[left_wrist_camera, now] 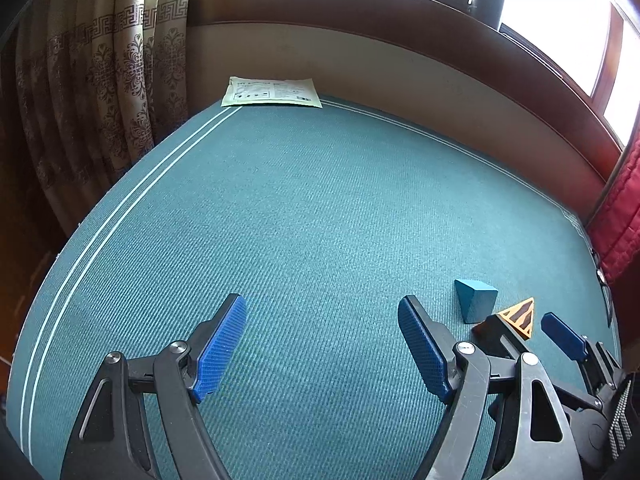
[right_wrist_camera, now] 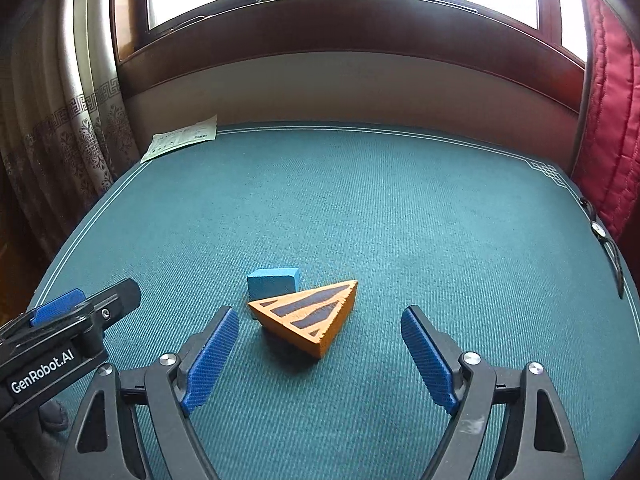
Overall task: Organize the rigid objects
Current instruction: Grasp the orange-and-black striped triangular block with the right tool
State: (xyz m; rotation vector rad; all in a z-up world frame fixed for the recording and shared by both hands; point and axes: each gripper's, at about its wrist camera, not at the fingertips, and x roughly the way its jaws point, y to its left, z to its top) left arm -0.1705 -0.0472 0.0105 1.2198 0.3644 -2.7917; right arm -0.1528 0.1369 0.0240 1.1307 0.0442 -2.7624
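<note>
In the left wrist view, the orange triangular wooden block with black stripes [left_wrist_camera: 520,316] was partly hidden behind the left gripper's black frame. The printed text on the pale paper sheet [left_wrist_camera: 272,92] was too small to read.

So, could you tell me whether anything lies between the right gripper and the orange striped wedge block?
Nothing visible does: the right gripper stands open before the orange striped wedge block, only bare green cloth between. The blue block sits behind.
</note>
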